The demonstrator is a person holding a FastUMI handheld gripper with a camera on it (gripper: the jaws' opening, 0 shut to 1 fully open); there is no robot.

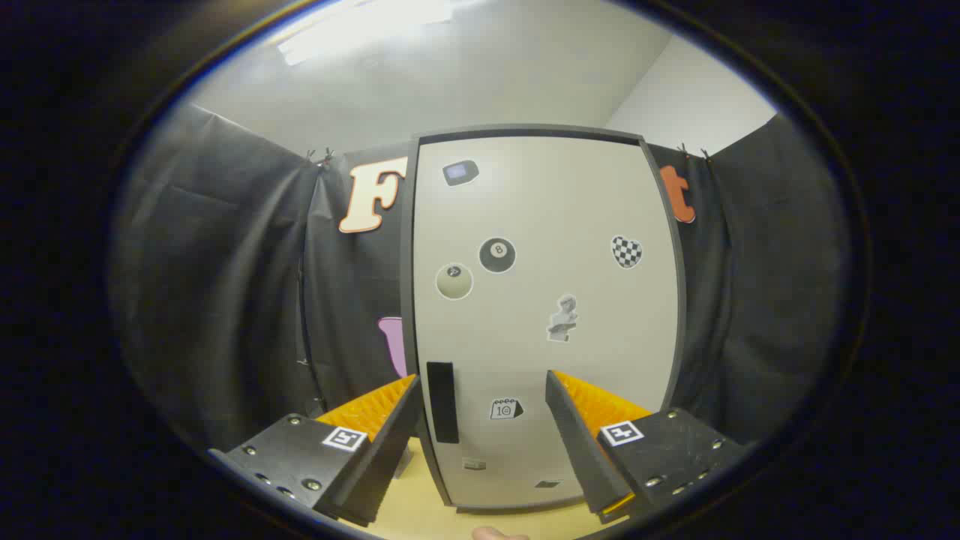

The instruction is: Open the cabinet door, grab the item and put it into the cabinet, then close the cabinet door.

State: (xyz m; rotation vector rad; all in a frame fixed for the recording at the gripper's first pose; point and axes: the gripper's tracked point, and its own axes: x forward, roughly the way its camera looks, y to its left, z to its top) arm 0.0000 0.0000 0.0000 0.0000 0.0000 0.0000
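my tongs were wide apart and held nothing, pointing at the closed cabinet door. its dark handle was just beside my left finger. the item i could not see. i judged a finger could slip off the thin handle if i pulled crooked.

Test booth: black cloth walls around a stickered cabinet.

walls: black cloth | ceiling: white, lit | tabletop: pale wood
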